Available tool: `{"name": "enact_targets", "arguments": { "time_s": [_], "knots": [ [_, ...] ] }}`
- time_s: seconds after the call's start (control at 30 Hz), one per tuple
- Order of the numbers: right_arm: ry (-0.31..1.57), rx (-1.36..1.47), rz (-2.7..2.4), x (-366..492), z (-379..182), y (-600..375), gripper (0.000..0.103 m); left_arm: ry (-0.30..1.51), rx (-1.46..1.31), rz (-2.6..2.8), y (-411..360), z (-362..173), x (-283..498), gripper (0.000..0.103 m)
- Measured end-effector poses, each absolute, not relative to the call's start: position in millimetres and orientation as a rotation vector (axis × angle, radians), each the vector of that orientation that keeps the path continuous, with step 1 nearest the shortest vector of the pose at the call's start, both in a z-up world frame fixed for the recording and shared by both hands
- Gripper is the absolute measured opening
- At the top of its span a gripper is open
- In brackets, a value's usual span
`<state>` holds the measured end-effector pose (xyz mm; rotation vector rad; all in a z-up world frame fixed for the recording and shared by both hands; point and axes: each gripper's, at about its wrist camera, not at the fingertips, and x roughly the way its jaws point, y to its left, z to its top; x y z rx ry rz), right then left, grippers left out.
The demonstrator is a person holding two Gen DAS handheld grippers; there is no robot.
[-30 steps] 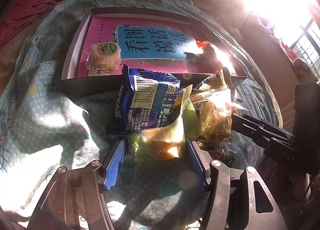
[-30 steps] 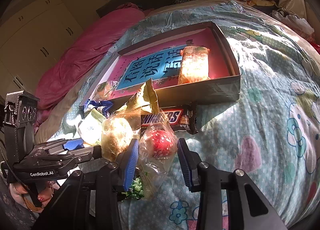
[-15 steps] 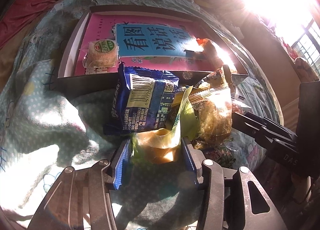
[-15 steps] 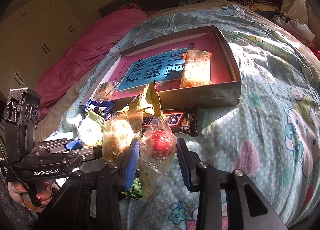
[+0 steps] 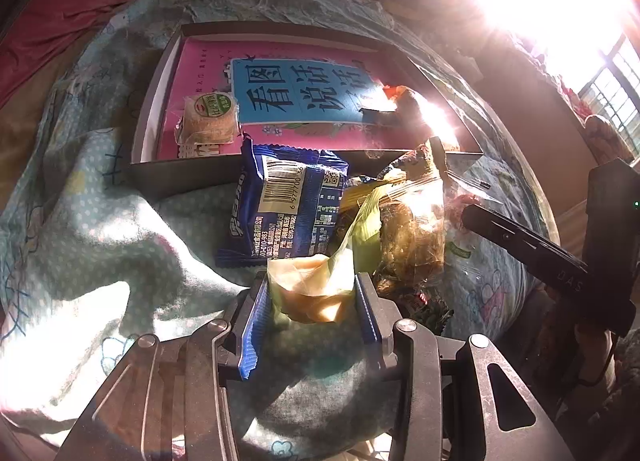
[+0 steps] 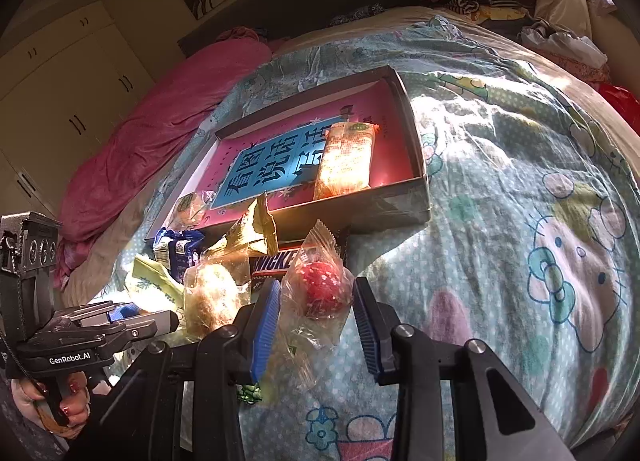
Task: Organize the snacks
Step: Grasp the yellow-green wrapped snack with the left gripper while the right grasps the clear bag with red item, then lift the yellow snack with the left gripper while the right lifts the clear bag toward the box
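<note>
My left gripper (image 5: 312, 301) is shut on a green-and-yellow wrapped snack (image 5: 316, 289), at the near edge of a snack pile on the bed. A blue packet (image 5: 288, 209) and a clear-wrapped brown pastry (image 5: 408, 229) lie just beyond it. My right gripper (image 6: 316, 313) is shut on a clear bag with a red ball snack (image 6: 320, 285), lifted above the quilt. A shallow dark box (image 6: 416, 141) with a pink-and-blue book holds an orange packet (image 6: 348, 161) and a round cake (image 5: 208, 123).
A Snickers bar (image 6: 276, 261), a gold packet (image 6: 252, 229) and a pale pastry (image 6: 212, 297) lie in the pile before the box. The other hand-held gripper (image 6: 80, 333) shows at the left. Patterned quilt (image 6: 520, 221) spreads to the right; a pink blanket (image 6: 160, 133) lies behind.
My left gripper's jaws have closed onto the green-and-yellow snack. My right gripper has risen a little with the red ball bag in it.
</note>
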<state>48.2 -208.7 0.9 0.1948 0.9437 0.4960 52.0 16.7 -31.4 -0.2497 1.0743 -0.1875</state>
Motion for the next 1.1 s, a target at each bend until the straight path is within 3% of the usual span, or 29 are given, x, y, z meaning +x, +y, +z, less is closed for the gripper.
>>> {"name": "enact_targets", "arguments": {
  "time_s": [1.1],
  "knots": [
    [0.791,0.15,0.479,45,38,-211,0.038,0.872,-0.305,-0.081,59,22,53,0.042]
  ]
}}
